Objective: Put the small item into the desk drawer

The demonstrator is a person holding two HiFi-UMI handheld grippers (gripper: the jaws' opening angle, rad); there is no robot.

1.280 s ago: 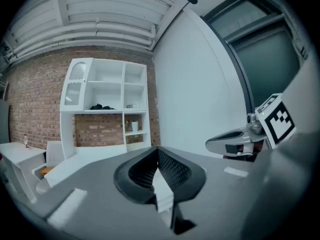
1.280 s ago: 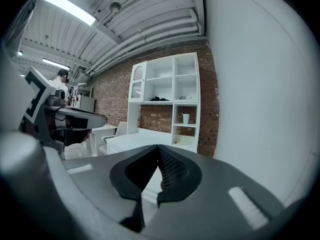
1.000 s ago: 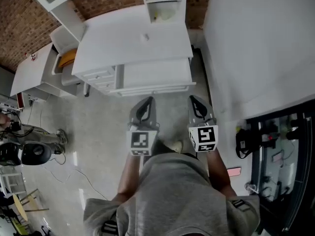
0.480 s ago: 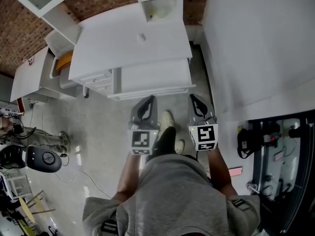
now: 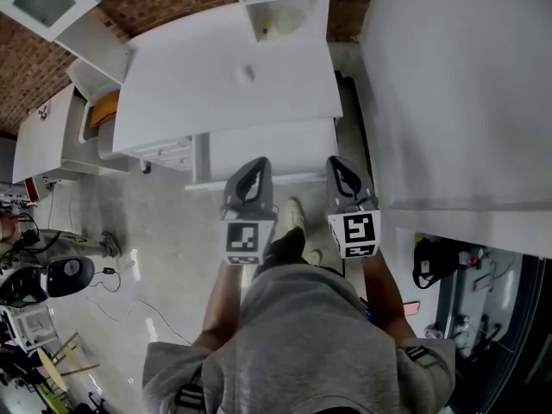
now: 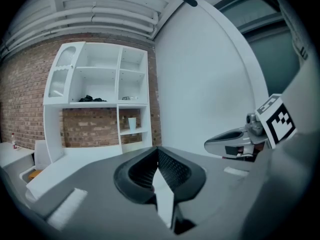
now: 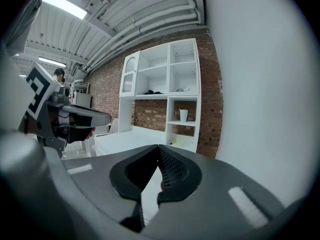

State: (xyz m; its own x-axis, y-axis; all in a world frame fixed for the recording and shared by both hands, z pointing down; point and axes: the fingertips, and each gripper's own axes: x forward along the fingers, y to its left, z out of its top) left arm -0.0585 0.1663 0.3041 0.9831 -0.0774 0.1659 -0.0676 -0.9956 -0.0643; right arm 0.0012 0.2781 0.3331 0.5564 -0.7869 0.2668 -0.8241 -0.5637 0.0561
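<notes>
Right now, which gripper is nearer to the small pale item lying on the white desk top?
Left. The left gripper sits almost straight below the small pale item in the head view; the right gripper is farther off to the right.

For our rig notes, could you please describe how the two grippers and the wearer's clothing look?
Both the left gripper and the right gripper are grey, tapering shells with dark, textured inner pads. Each carries a white cube printed with black square markers. The person wears a grey top.
</notes>
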